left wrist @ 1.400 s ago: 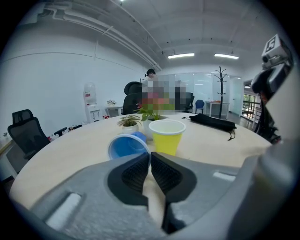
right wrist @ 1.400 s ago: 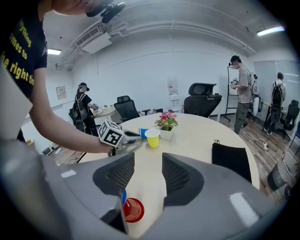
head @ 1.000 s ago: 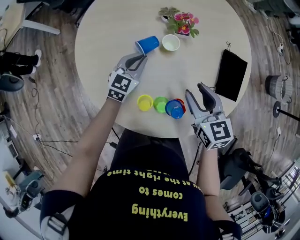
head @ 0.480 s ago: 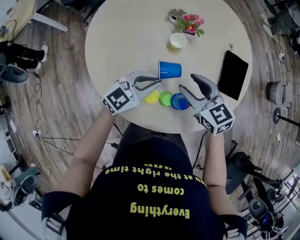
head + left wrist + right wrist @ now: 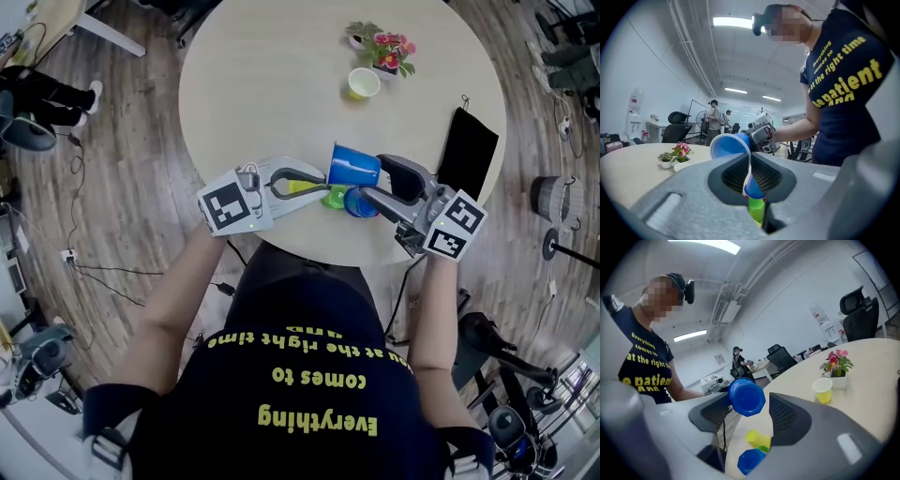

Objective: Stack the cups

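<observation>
A large blue cup hangs on its side above the table's near edge. My left gripper is shut on its rim, with the cup's mouth facing that camera. My right gripper stands open from the right. Its jaws have just been opening, and the cup's base lies between them with gaps on both sides. Below on the table lie a yellow cup, a green cup and a smaller blue cup. A pale yellow cup stands far back.
A small pot of pink flowers stands beside the pale yellow cup. A black pouch lies at the round table's right edge. Office chairs and people stand in the room behind.
My left gripper has carried the blue cup from the table's middle to above the row of cups at the near edge. My right gripper has swung in toward it, with its jaws wider apart.
</observation>
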The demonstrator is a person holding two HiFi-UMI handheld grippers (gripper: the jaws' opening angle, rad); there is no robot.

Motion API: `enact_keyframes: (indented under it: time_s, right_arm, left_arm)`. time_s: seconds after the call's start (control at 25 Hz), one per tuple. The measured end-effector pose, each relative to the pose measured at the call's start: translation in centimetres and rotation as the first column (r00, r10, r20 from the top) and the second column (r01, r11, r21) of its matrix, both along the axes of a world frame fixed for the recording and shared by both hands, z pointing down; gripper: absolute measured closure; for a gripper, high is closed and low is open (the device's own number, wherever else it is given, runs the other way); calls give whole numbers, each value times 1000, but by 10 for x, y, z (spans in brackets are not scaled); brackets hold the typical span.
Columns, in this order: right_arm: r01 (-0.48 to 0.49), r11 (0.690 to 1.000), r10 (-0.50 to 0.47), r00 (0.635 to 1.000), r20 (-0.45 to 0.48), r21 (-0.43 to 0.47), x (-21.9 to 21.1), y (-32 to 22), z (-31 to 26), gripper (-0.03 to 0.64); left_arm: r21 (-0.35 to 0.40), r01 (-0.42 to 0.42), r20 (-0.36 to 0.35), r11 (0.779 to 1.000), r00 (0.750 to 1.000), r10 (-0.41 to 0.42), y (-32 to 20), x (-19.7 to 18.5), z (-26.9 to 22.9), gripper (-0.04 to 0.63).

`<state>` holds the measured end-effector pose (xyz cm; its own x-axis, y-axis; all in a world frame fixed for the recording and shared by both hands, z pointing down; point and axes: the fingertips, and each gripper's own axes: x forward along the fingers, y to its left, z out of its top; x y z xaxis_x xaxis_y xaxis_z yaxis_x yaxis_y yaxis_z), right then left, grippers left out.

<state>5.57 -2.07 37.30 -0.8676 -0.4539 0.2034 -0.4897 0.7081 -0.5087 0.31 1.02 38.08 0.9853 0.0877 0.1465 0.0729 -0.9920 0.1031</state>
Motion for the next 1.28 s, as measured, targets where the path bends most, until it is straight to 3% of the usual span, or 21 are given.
enact_keyframes:
  time_s: [0.16,0.44,0.56,0.68,0.84,1.0,1.28]
  right_arm:
    - [-27,1000,27,996,89,1,4,-2,-11,379]
    - [-91,996,89,993,78,15,12,-8,-18,387]
    - [-97,994,100,994,-50,53,15,-11,-17,388]
    - [-17,996,40,968,-248,91,3,-6,-9,387]
    - [110,990,-59,888,-455,87,-19,6,10,387]
    - [241,970,-160,752,-639,41,-39,22,36,387]
    - [367,929,-258,576,-776,-37,-60,33,63,387]
  left_arm:
    - [13,23,-9,1000,1000,-23,0,2,-3,574]
    - [17,96,9,995,995,-96,-8,0,2,568]
    - [15,151,32,988,988,-152,-17,-10,13,559]
    - [16,219,65,976,973,-220,-27,-23,26,560]
    - [31,269,139,963,952,-271,-34,-36,47,560]
    - [50,310,199,949,928,-314,-38,-48,65,560]
    - [27,384,183,923,906,-383,-37,-64,69,560]
